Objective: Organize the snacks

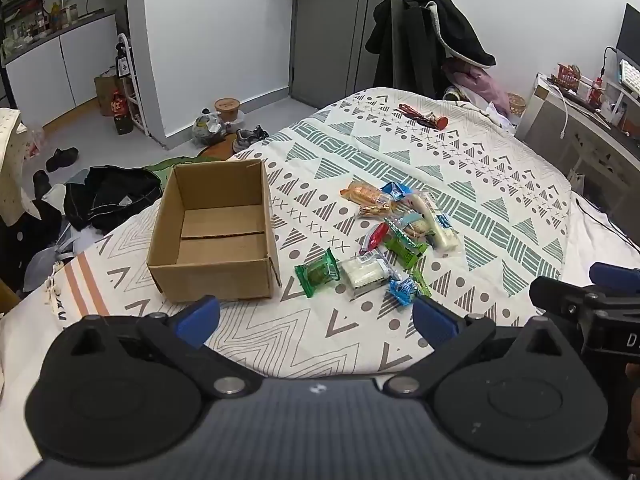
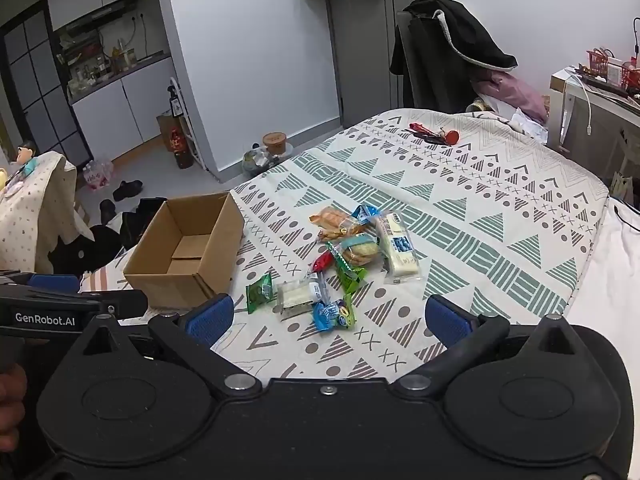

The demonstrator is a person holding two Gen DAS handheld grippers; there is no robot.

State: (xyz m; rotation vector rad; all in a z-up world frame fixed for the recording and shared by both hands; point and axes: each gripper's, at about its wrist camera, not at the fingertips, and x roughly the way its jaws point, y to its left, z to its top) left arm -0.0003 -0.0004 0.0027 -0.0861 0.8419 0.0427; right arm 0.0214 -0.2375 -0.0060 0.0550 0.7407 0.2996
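Note:
An open, empty cardboard box sits on the patterned bedspread. To its right lies a loose pile of wrapped snacks: a green packet, a white cake packet, a blue packet, a red packet, a bread packet and a long white packet. My left gripper hovers open, short of the box and pile. My right gripper is open too, just before the blue packet. Both hold nothing.
Red-handled scissors or keys lie far back on the bed. A chair draped with a dark coat stands behind it, a desk at right. Clothes and shoes litter the floor at left.

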